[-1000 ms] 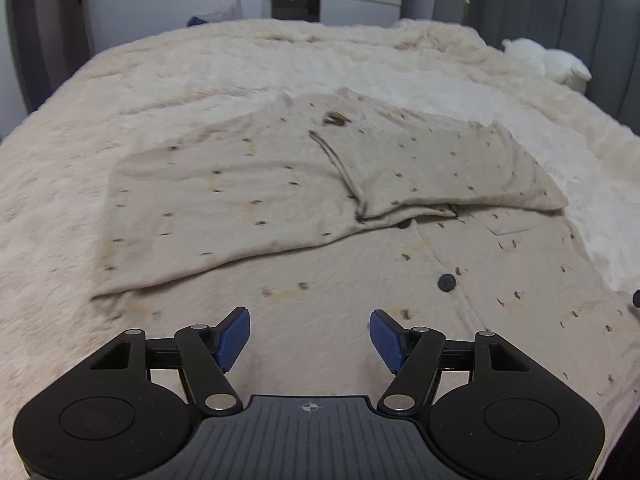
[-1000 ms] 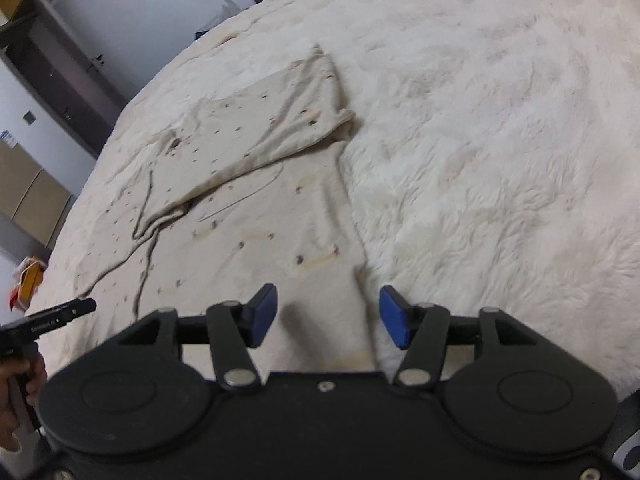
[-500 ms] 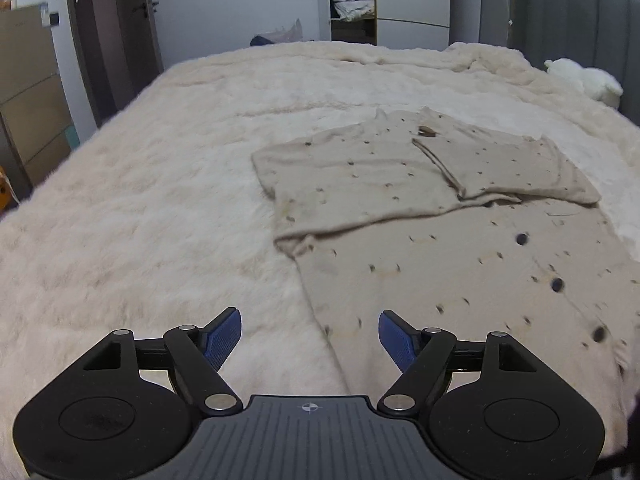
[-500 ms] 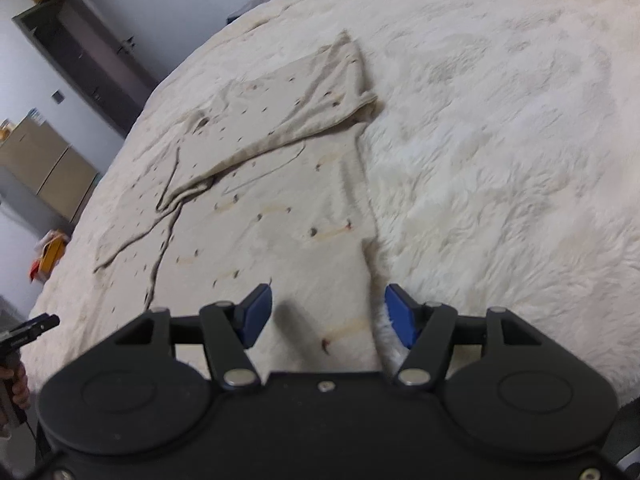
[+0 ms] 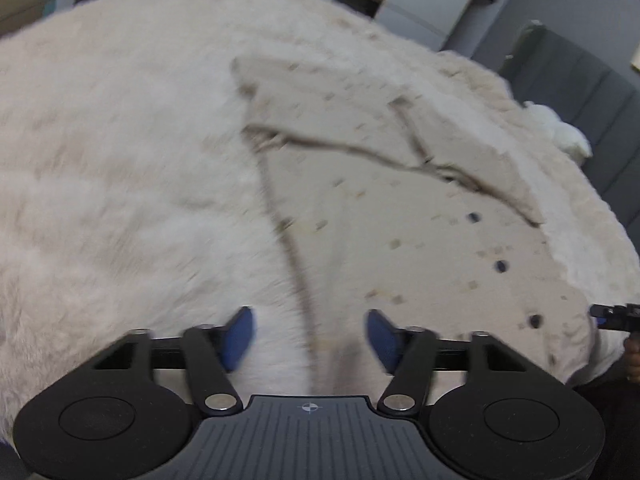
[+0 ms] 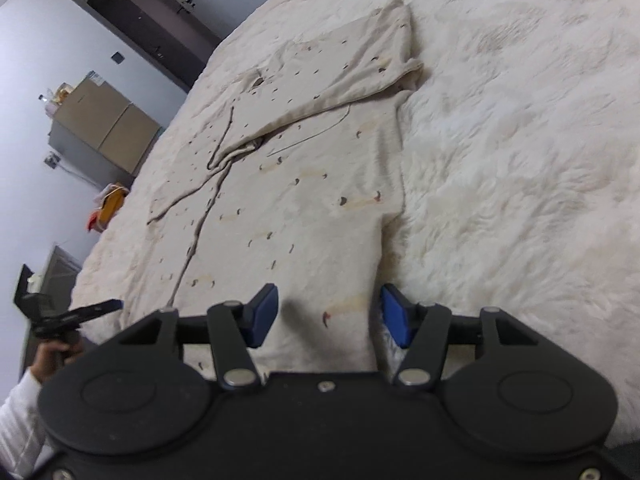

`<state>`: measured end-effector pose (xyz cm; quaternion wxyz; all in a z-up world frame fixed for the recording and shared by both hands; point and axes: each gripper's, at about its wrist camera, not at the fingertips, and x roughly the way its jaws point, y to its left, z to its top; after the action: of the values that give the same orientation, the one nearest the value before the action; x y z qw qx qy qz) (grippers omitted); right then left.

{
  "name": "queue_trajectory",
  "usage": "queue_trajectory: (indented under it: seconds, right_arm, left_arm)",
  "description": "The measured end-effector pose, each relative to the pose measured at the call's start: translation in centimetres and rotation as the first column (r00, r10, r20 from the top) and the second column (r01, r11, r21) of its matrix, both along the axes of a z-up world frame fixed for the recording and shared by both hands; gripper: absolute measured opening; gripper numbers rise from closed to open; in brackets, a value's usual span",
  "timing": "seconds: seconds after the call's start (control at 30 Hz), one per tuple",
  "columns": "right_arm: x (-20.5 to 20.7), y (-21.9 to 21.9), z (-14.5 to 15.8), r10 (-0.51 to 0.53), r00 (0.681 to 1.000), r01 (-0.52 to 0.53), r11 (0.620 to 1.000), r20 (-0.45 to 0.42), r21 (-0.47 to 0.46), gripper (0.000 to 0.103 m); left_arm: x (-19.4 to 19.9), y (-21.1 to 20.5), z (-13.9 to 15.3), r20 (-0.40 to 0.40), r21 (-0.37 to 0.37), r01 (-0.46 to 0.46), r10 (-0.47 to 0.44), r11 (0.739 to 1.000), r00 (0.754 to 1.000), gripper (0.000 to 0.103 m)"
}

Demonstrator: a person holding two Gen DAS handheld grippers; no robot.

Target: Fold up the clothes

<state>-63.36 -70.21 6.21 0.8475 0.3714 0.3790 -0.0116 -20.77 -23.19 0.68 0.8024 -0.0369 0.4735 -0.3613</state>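
A beige button-up shirt (image 5: pixel 400 216) with small dark marks lies flat on a fluffy cream blanket (image 5: pixel 120 200), both sleeves folded in across its chest. My left gripper (image 5: pixel 310 336) hovers low over the shirt's left side edge near the hem. Its jaws are closing, with that edge between them but not pinched. In the right wrist view the shirt (image 6: pixel 304 208) stretches away from my right gripper (image 6: pixel 328 316). That gripper sits over the right hem corner, its jaws narrowing slightly, cloth lying between the pads untouched.
A white plush toy (image 5: pixel 568 132) rests by the grey headboard (image 5: pixel 580 80). Cardboard boxes (image 6: pixel 108 128) and a dark doorway (image 6: pixel 160 28) stand beyond the bed's far side. A hand with a white sleeve (image 6: pixel 24 412) holds the other gripper at the bed's edge.
The left gripper swung from the shirt's middle to its left side edge, dropped lower, rolled, and its jaws narrowed. The right gripper sank a little toward the right hem corner.
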Motion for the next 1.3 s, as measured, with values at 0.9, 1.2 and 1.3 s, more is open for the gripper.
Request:
queue_trajectory:
  seconds: [0.9, 1.2, 1.3]
  right_arm:
    - [2.5, 1.0, -4.9, 0.106, 0.993, -0.121, 0.912, 0.059, 0.391, 0.007]
    - [1.8, 1.3, 2.0, 0.061, 0.983, -0.112, 0.947, 0.174, 0.301, 0.002]
    - [0.8, 1.6, 4.3, 0.048, 0.974, -0.114, 0.950, 0.223, 0.291, 0.002]
  left_arm:
    - [1.8, -4.5, -4.7, -0.360, -0.268, 0.245, -0.333, 0.932, 0.871, 0.026]
    - [0.8, -3.5, 0.3, -0.315, -0.390, 0.243, -0.376, 0.888, 0.872, 0.001]
    - [0.7, -1.6, 2.5, -0.273, -0.464, 0.206, -0.361, 0.861, 0.892, 0.001]
